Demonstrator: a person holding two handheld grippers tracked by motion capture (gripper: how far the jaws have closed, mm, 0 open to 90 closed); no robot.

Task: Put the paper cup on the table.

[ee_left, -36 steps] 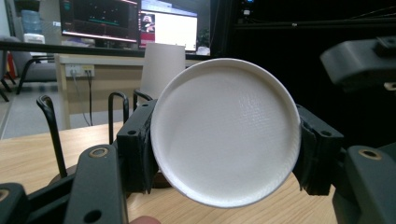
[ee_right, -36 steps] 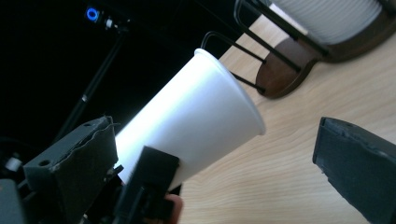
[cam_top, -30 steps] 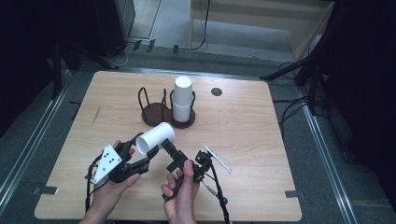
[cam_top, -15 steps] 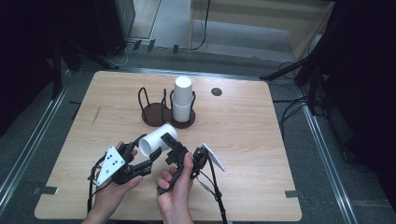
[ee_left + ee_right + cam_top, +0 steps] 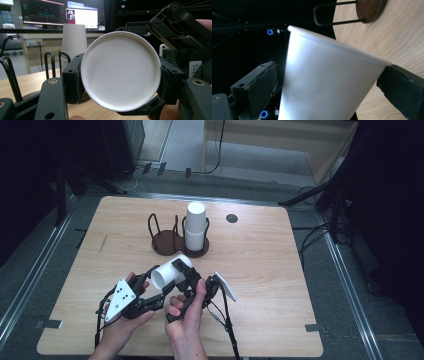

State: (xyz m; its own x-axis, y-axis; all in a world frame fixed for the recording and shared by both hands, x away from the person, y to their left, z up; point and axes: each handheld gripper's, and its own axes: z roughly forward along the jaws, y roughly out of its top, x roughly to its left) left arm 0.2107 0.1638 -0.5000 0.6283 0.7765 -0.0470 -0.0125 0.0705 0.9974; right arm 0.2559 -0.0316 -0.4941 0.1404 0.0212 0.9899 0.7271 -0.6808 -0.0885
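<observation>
A white paper cup (image 5: 169, 273) lies on its side in the air above the near part of the table. My right gripper (image 5: 186, 274) is shut on its wall, one black jaw on each side (image 5: 327, 85). In the left gripper view the cup's round end (image 5: 120, 72) faces the camera, pinched between the right gripper's jaws. My left gripper (image 5: 159, 297) stands open just short of that end, its jaws wider apart than the cup (image 5: 122, 100). A stack of white cups (image 5: 196, 226) stands upright in a wire holder.
Two round dark-brown holders with black wire loops stand mid-table: an empty one (image 5: 166, 241) on the left, and one (image 5: 196, 251) holding the stack. A small dark hole (image 5: 231, 218) marks the tabletop farther right. Cables trail from both grippers toward the near edge.
My right gripper has come in from the right and closed around the cup. The cup and left gripper have drifted slightly toward the near edge.
</observation>
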